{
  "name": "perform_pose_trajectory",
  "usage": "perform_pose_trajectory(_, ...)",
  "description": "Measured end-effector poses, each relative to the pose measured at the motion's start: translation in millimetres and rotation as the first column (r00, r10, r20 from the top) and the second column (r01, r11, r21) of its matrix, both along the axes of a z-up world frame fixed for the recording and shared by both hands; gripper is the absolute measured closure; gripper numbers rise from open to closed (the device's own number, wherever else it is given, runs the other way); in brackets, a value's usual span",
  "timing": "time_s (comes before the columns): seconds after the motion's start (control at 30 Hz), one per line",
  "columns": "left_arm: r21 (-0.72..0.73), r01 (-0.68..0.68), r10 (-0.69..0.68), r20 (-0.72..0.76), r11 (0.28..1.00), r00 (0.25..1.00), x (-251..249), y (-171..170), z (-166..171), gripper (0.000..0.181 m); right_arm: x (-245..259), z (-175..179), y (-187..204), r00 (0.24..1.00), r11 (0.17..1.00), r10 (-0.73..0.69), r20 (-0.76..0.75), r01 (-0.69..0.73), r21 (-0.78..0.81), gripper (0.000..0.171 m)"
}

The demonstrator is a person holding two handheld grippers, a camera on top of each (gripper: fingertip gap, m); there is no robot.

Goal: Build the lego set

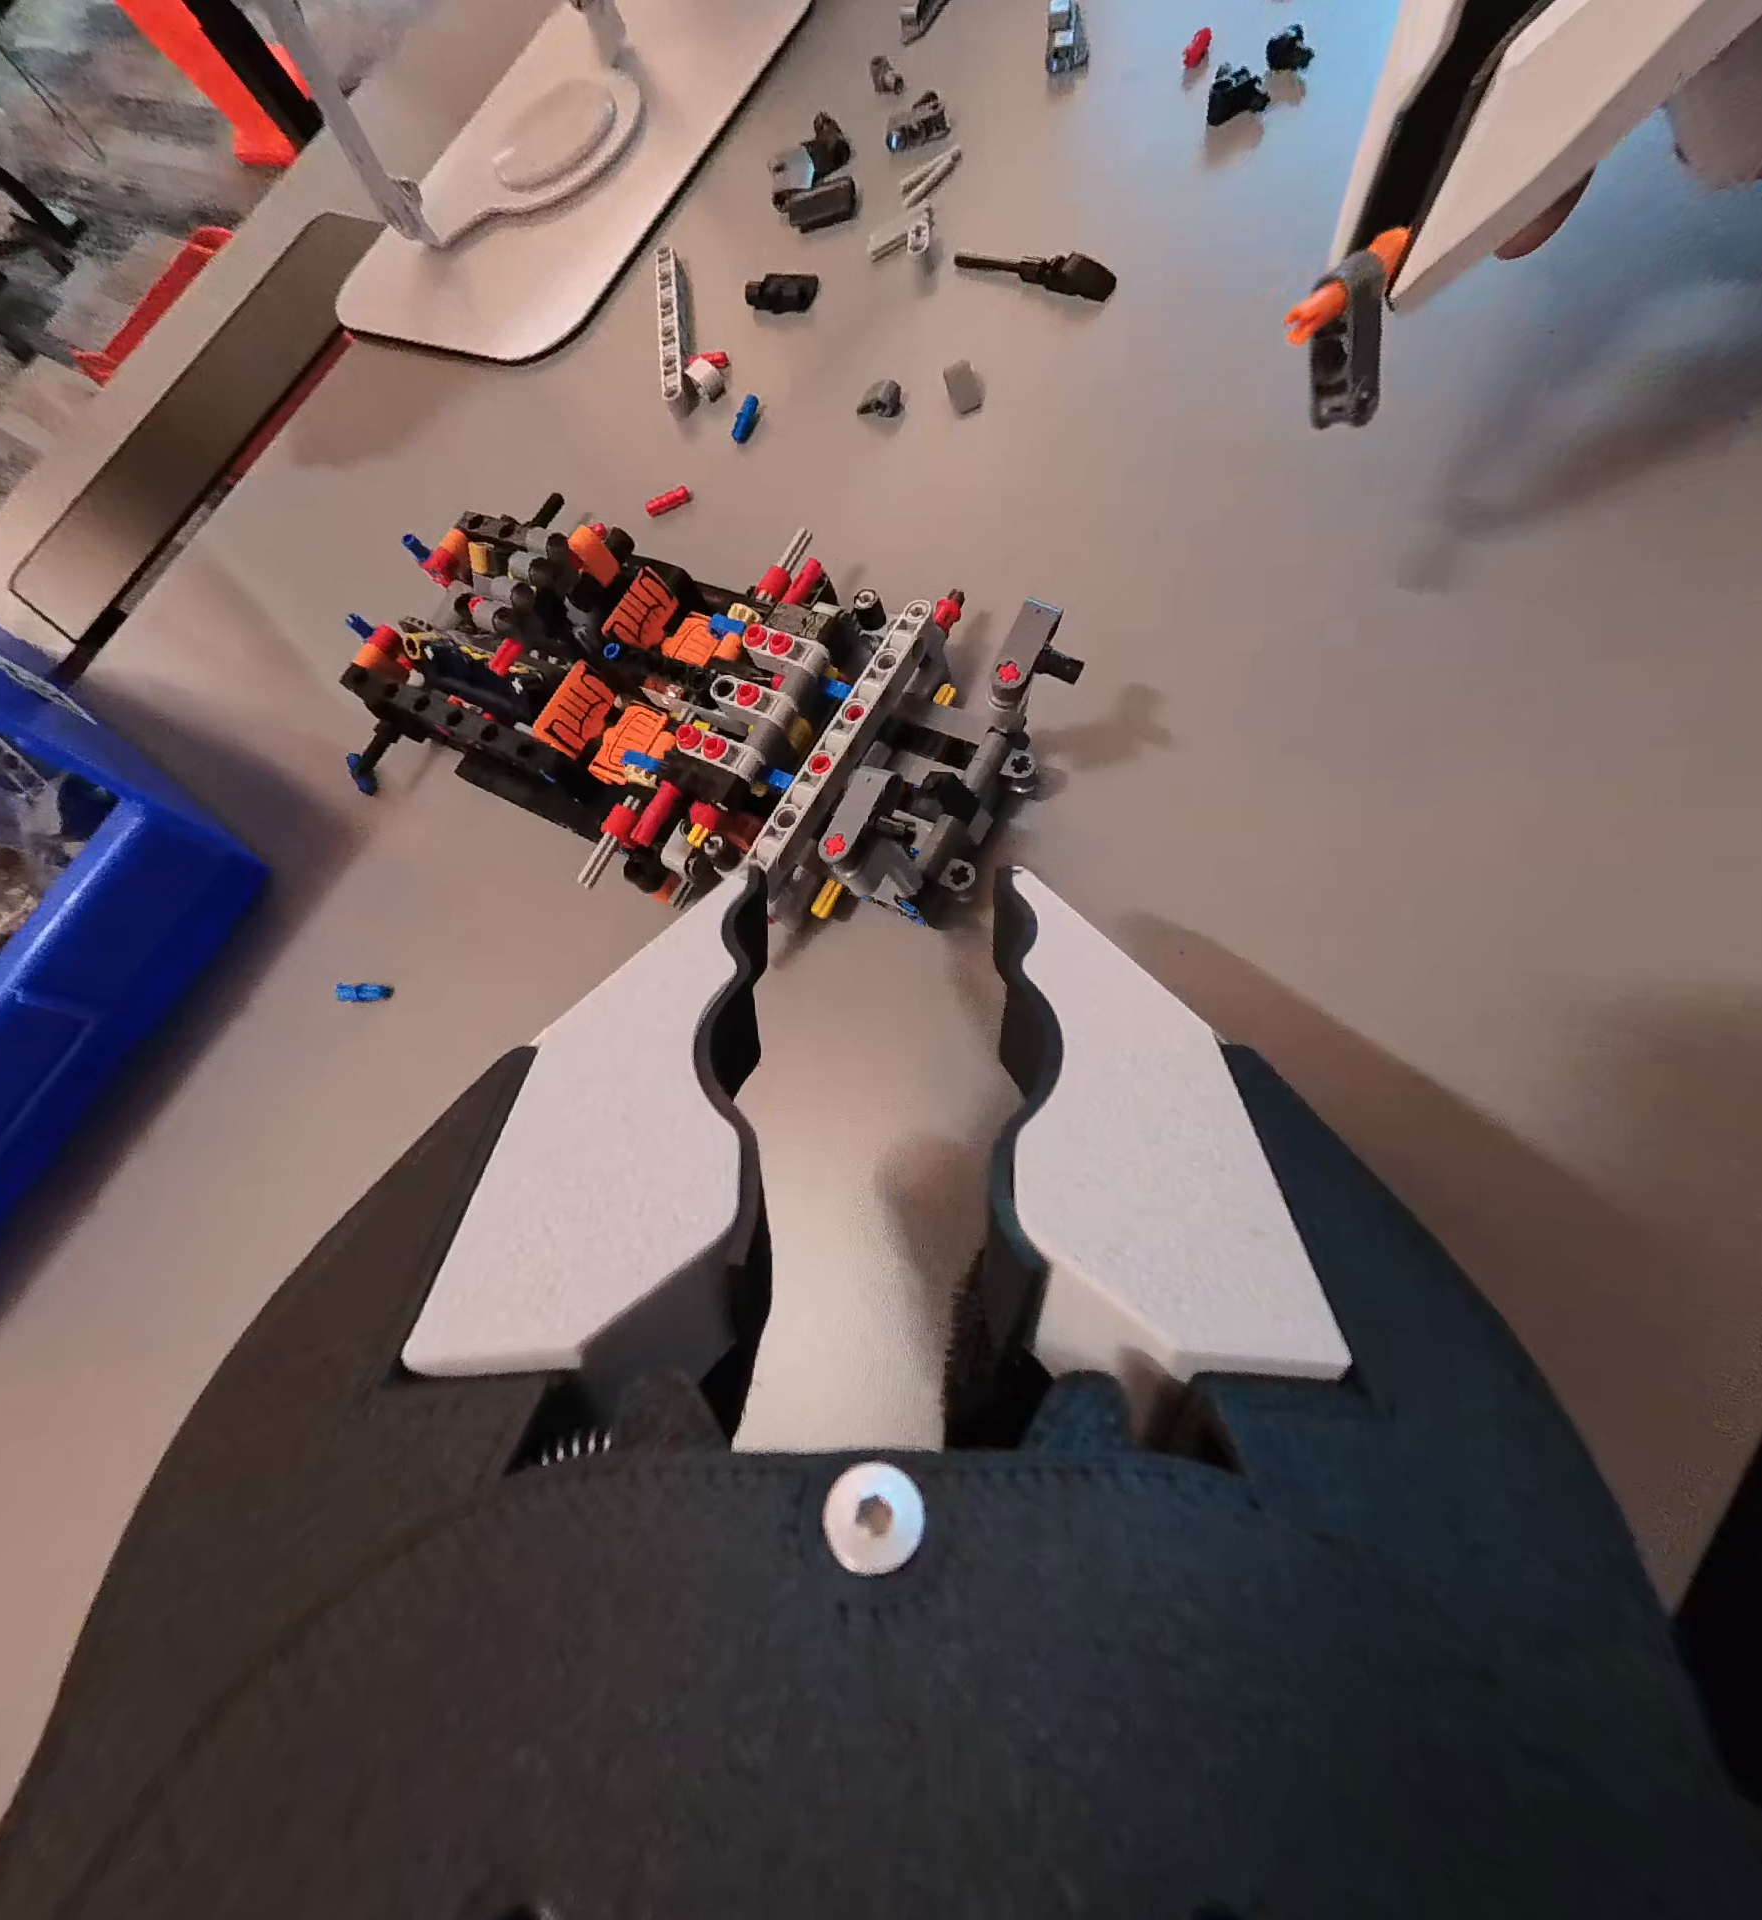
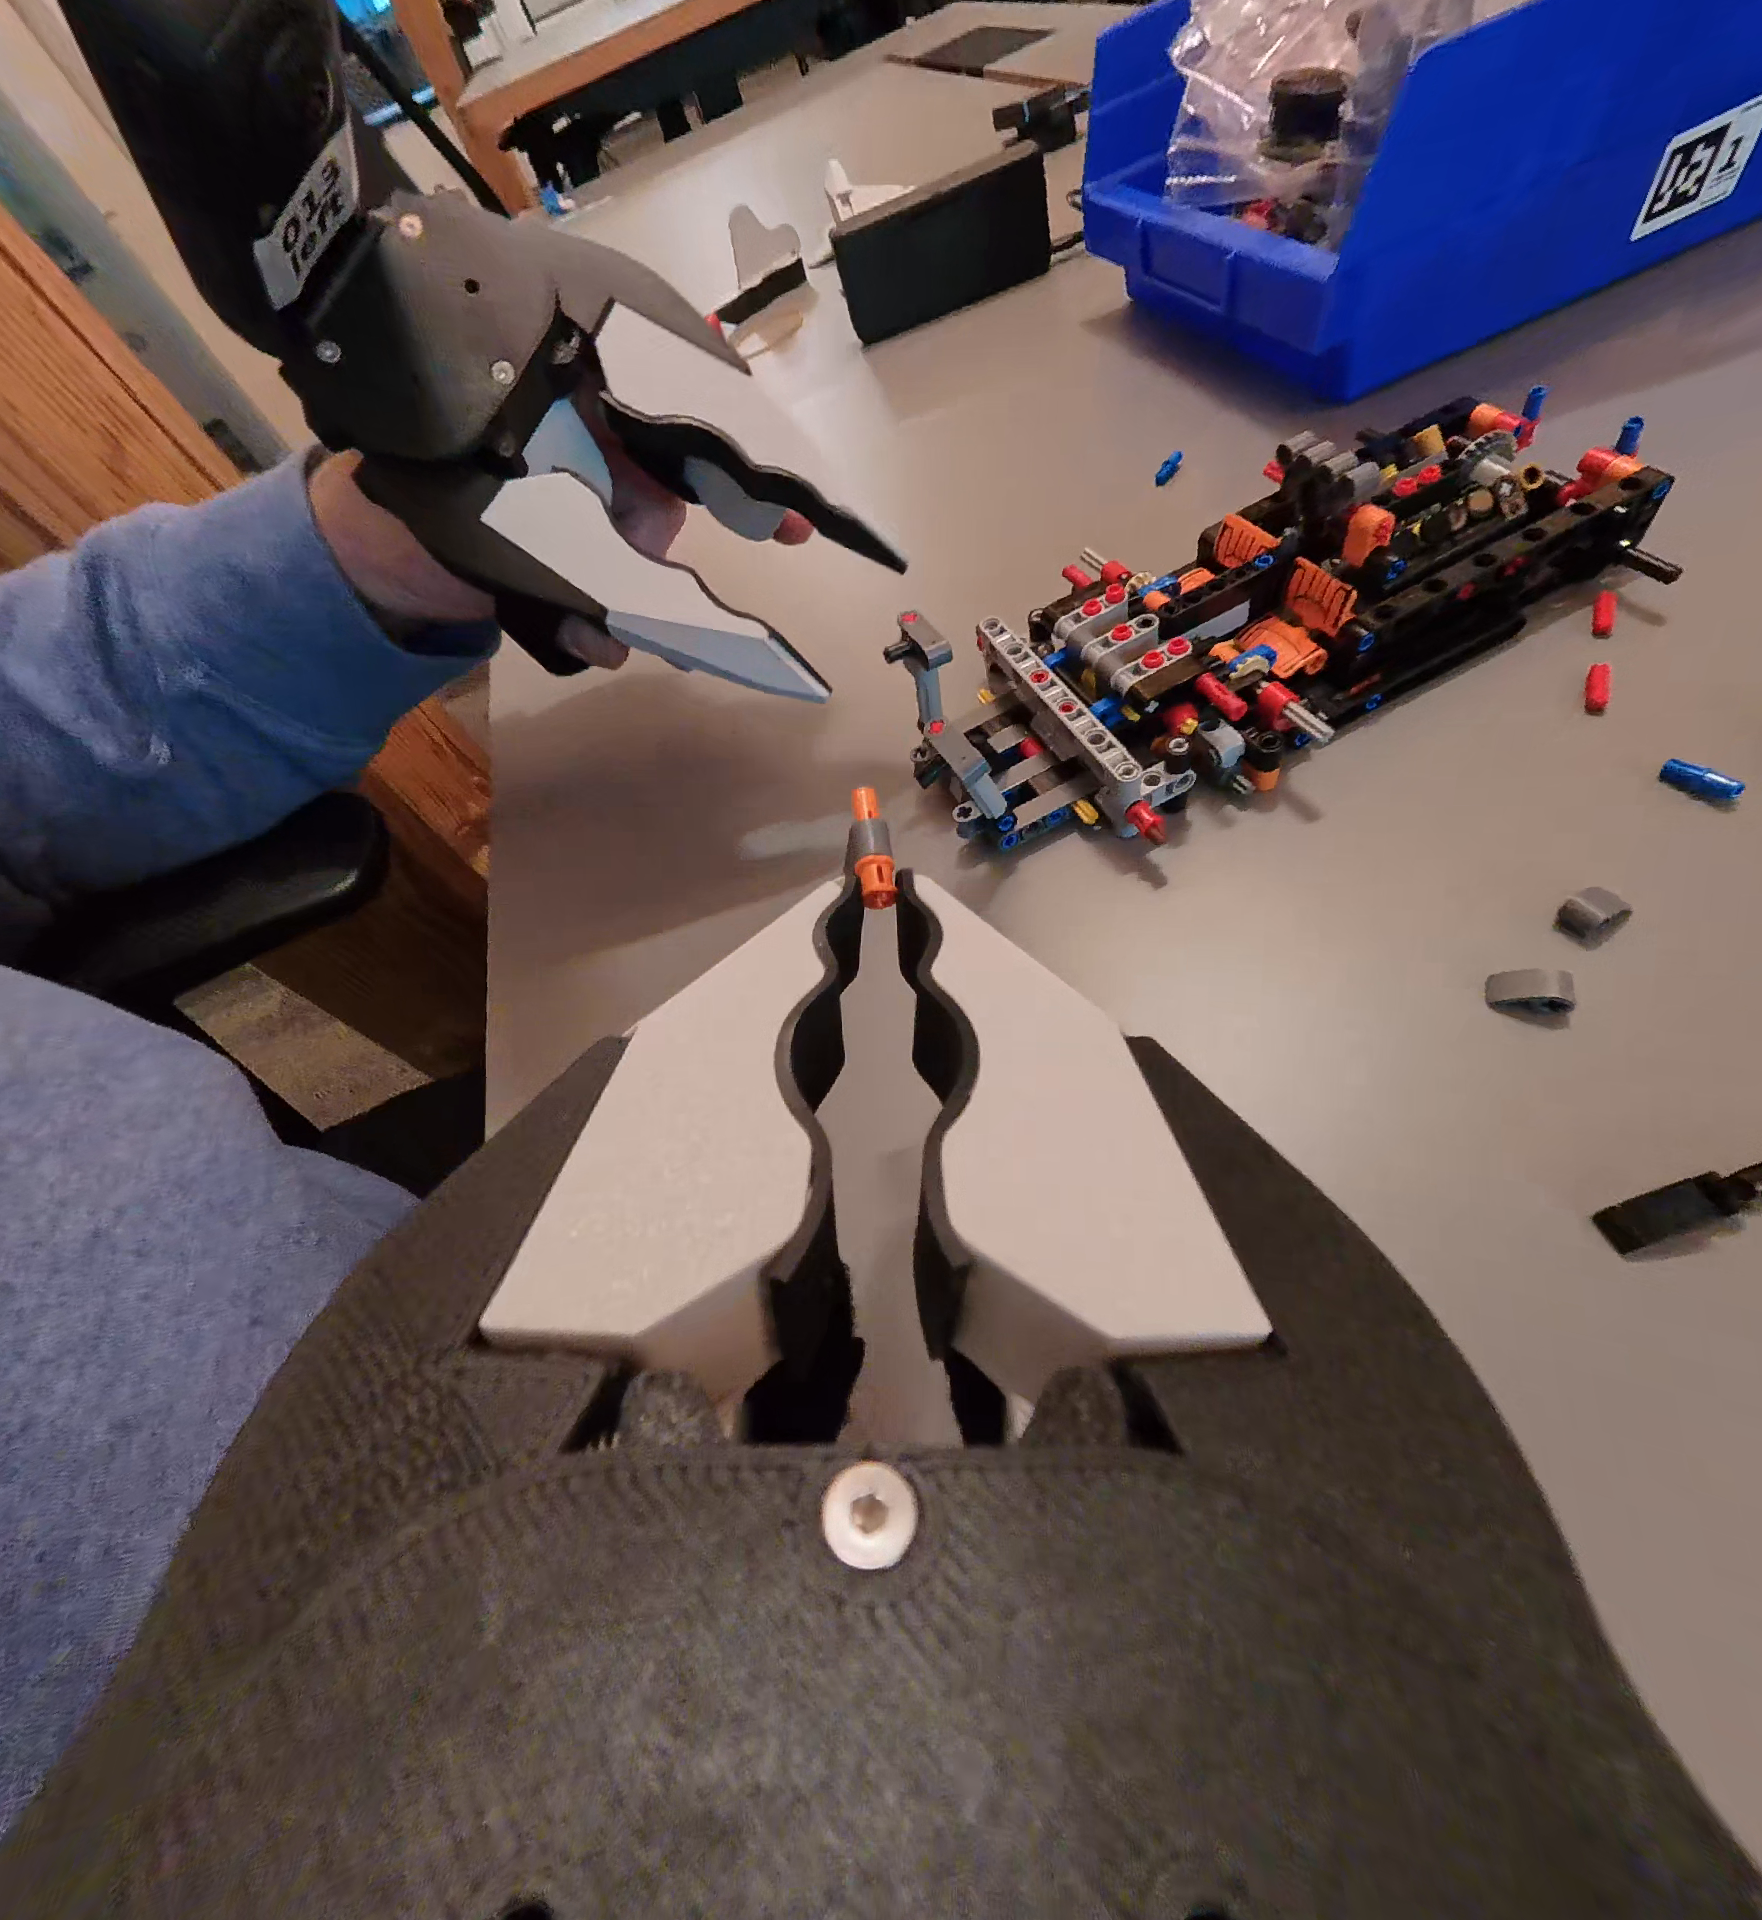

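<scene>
Black gripper bodies, white jaws, blue sleeve

I see a grey worktop under everything. A blue bin stands at its far edge, with a clear plastic bag inside. Beside the bin sits a black box. In my left view a flat white stand base lies near a dark inset panel.
</scene>
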State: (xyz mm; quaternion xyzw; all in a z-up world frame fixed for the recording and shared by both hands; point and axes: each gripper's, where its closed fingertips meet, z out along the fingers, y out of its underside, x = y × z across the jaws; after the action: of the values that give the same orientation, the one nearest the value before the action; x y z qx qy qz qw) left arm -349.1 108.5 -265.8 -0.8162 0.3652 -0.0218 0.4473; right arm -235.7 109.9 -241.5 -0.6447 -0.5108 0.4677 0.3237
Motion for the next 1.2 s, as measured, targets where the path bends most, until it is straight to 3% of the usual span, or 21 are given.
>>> perform_pose_trajectory(0.17, 0.063, 0.053, -0.050, -0.050, 0.997, 0.998, 23, 15, 10, 0.135, -1, -5, -2, 1.000, 1.000, -0.004, 0.011, 0.004, -0.001, 0.167)
perform_pose_trajectory(0.27, 0.061, 0.093, -0.082, -0.158, 0.994, 0.984, 33, 22, 1, 0.132, 0, -6, 0, 1.000, 1.000, -0.012, 0.013, 0.012, 0.000, 0.167)
perform_pose_trajectory(0.37, 0.053, 0.108, -0.094, -0.214, 0.993, 0.972, 35, 27, -7, 0.139, 0, -7, 1, 1.000, 1.000, -0.012, 0.015, 0.012, 0.006, 0.167)
perform_pose_trajectory(0.6, 0.004, 0.114, -0.112, -0.141, 0.993, 0.984, 44, 31, -8, 0.152, -1, -9, 1, 1.000, 1.000, -0.008, 0.013, 0.008, -0.002, 0.167)
perform_pose_trajectory(1.03, -0.088, 0.084, -0.095, -0.136, 0.993, 0.986, 36, 42, -20, 0.130, -9, -9, 18, 0.999, 0.999, -0.001, 0.034, 0.000, 0.038, 0.167)
perform_pose_trajectory(1.2, -0.158, 0.091, -0.111, -0.122, 0.983, 0.986, 35, 41, -32, 0.136, -14, -9, 22, 0.999, 0.999, 0.005, 0.033, -0.007, 0.038, 0.167)
